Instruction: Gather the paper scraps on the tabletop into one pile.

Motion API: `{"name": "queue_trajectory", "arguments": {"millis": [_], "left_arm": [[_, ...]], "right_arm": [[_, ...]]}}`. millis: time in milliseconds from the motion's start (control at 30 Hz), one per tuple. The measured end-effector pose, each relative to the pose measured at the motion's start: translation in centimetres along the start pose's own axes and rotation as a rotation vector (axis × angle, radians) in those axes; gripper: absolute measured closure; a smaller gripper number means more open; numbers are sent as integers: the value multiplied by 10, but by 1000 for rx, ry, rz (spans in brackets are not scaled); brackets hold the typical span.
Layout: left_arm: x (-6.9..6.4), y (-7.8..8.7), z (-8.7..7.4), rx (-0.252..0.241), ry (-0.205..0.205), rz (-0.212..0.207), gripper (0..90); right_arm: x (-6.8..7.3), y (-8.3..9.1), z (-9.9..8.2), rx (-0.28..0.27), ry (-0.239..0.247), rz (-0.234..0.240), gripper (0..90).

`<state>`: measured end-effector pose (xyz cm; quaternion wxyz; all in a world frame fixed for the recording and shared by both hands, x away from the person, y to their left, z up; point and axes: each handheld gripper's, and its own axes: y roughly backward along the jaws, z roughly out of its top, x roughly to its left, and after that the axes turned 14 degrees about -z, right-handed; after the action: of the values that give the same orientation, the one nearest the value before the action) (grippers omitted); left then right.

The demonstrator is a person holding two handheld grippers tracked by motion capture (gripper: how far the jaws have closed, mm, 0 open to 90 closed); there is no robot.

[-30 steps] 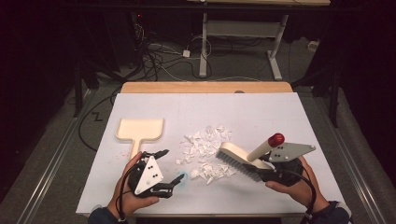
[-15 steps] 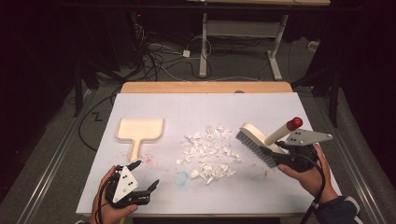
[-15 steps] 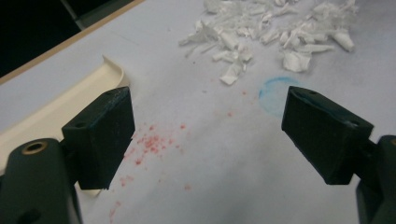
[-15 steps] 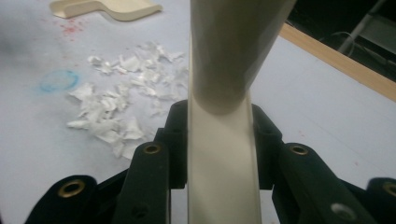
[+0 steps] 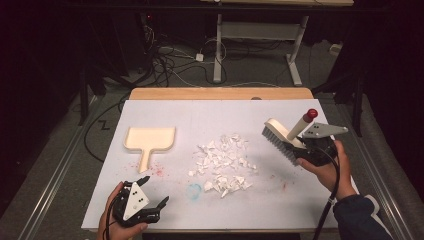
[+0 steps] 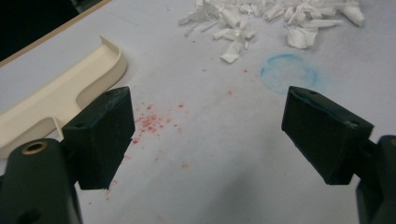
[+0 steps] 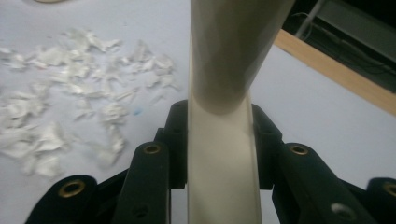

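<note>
Right gripper pinches brush by its handle, lifted right of paper scraps. Left gripper spread, empty, near edge. Dustpan lies left. Likely sweeping step; next: fetch dustpan.

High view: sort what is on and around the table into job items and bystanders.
Job items:
- brush, held in the right gripper
- paper scraps
- dustpan
- left gripper, open

Bystanders:
- blue ring mark
- red specks
- floor cables
- desk frame behind
</note>
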<state>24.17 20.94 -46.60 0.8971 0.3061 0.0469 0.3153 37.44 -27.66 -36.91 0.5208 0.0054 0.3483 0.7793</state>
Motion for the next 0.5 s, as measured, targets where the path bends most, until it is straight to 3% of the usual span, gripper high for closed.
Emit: {"name": "queue_trajectory", "arguments": {"millis": [200,500], "left_arm": [[2,-1,-1,3,9,3,163],[3,-3,-2,10,5,-2,163]], "right_arm": [[2,-31,10,53,38,-91,681],[13,-71,22,102,75,-173,681]]}}
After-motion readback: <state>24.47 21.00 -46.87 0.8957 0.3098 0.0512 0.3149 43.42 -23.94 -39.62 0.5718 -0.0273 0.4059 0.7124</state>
